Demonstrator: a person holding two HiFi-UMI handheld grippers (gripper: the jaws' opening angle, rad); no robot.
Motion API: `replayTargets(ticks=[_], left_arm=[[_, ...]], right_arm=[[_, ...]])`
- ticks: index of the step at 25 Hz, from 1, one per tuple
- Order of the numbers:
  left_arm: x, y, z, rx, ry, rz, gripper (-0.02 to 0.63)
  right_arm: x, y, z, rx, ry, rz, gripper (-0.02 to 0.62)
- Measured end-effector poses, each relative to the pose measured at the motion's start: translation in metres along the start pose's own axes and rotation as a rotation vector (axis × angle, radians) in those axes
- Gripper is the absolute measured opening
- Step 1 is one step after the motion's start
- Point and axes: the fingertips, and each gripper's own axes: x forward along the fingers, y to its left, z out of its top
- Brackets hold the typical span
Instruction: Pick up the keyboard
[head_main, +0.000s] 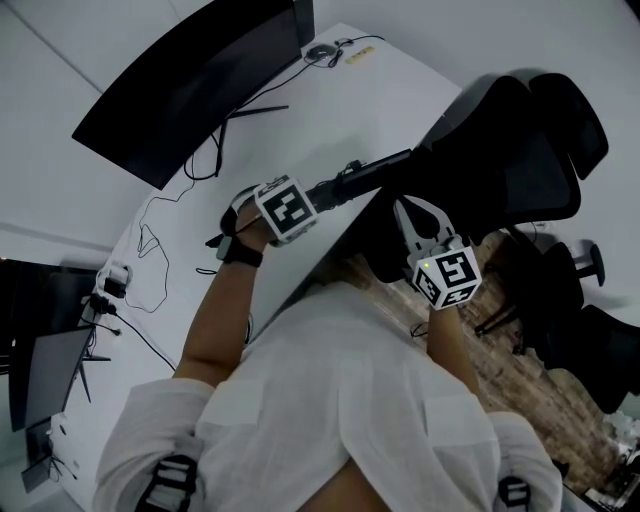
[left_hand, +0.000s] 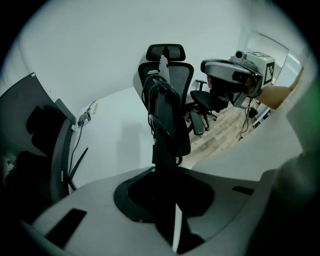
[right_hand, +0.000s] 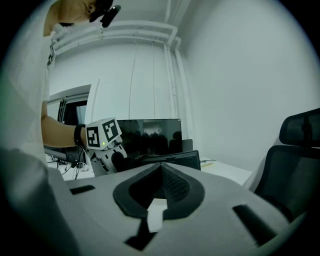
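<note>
The black keyboard hangs in the air over the white desk's near edge, its right end toward the black chair. My left gripper is shut on the keyboard's left end. In the left gripper view the keyboard stands edge-on between the jaws of my left gripper, with a cable looped along it. My right gripper is just below the keyboard's right end, apart from it. In the right gripper view my right gripper is shut with nothing between the jaws, and the keyboard lies ahead.
A wide curved monitor stands on the desk with cables trailing left. A second monitor is at the far left. Several black office chairs crowd the wooden floor at right. White walls surround the area.
</note>
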Motion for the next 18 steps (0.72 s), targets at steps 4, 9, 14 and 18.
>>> replayTargets(ticks=[4, 9, 14, 18], left_arm=[[0.0, -0.003, -0.002, -0.007, 0.0, 0.02, 0.06], [0.0, -0.009, -0.005, -0.015, 0.002, 0.018, 0.06], [0.001, -0.01, -0.009, -0.015, -0.001, 0.011, 0.06], [0.002, -0.012, -0.017, -0.024, 0.004, 0.008, 0.06]], right_arm=[[-0.008, -0.001, 0.0, -0.007, -0.001, 0.005, 0.0], [-0.011, 0.002, -0.001, -0.014, 0.008, 0.017, 0.0], [-0.009, 0.009, -0.003, -0.027, 0.015, 0.037, 0.0], [-0.008, 0.013, -0.006, -0.025, 0.022, 0.039, 0.0]])
